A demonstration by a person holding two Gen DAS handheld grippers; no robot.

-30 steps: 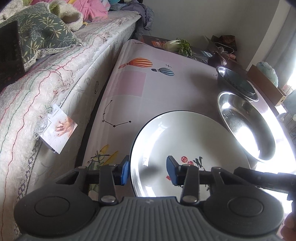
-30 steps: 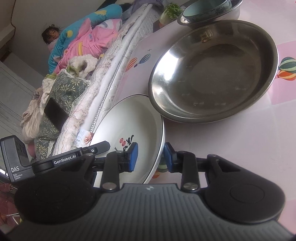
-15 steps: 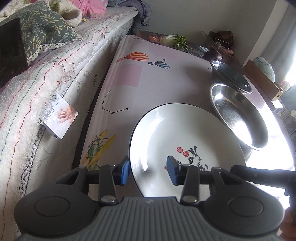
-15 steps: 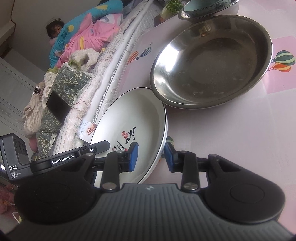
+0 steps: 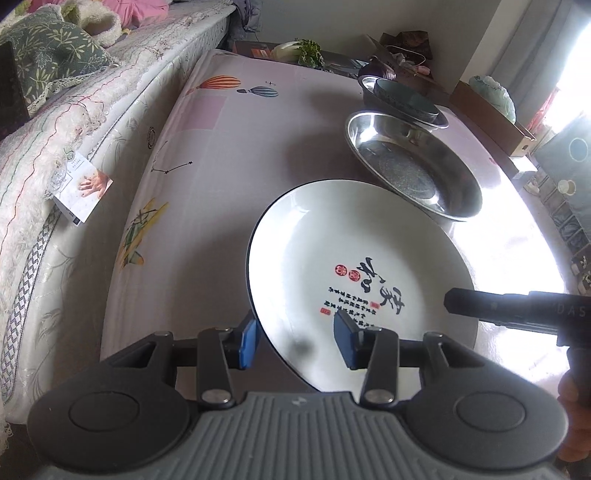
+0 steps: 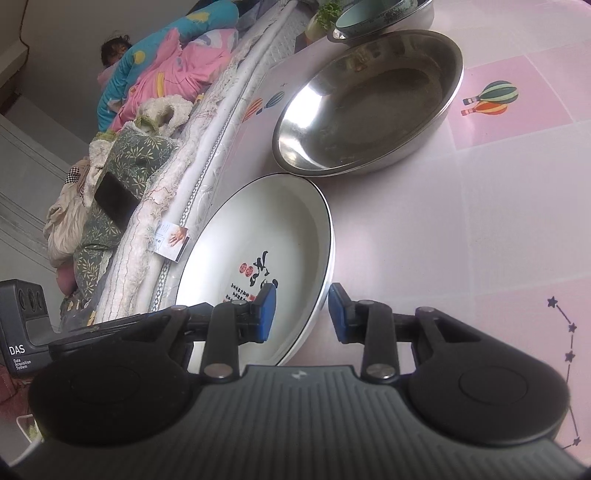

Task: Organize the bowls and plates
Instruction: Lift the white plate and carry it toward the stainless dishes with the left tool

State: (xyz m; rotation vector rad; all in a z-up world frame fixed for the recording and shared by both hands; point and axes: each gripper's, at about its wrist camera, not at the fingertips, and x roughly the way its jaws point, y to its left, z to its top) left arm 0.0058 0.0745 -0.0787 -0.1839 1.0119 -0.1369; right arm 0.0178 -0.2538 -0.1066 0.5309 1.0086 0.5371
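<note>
Evidently both tools straddle opposite rims of the white plate (image 5: 354, 266), left tool (image 5: 295, 341) and right tool (image 6: 300, 312) part-closed around it, sharing its weight above the counter (image 5: 258, 140) near the steel basin (image 5: 413, 166).

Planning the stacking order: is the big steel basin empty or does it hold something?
Empty. The steel basin shows only bare, shiny metal inside in both views; the teal bowl sits in a separate steel dish behind it.
</note>
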